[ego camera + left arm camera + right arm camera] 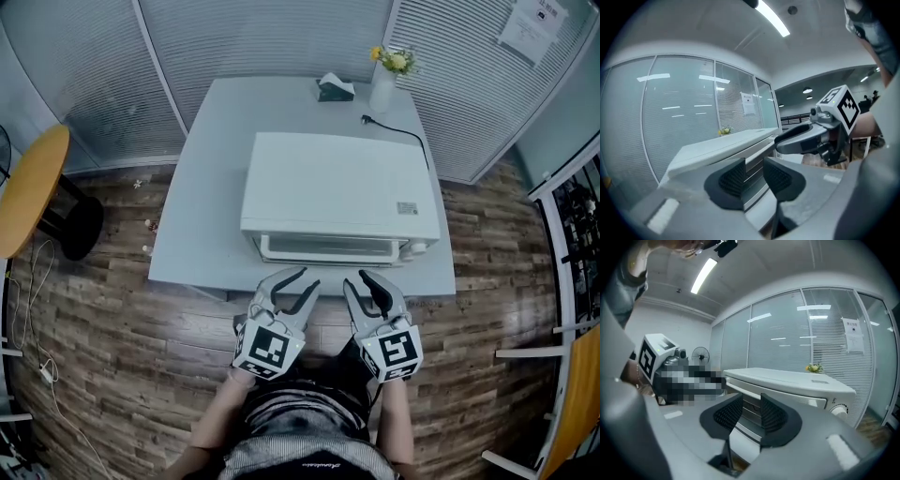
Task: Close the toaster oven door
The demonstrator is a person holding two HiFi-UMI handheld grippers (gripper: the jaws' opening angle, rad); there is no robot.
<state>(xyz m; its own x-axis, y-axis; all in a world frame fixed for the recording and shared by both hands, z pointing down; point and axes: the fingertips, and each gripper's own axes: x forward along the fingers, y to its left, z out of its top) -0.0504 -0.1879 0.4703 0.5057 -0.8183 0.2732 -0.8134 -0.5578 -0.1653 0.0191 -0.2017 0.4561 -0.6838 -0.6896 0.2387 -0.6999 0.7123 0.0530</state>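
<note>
Left gripper point(302, 279), right gripper point(358, 279): both released, jaws apart, empty, side by side near oven point(337, 187) front, on table point(202, 225).

Before me: one white boxy toaster oven point(337, 183), one pale grey square table point(202, 225), one white vase of yellow flowers point(382, 89), one dark tissue box point(335, 88), one black power cord point(398, 131), one round orange wooden tabletop point(33, 187), and my two grey claws, left gripper point(309, 278) and right gripper point(355, 278).

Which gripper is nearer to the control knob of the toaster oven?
Right. The right gripper hovers front-left of the knob; the left gripper is farther left.
</note>
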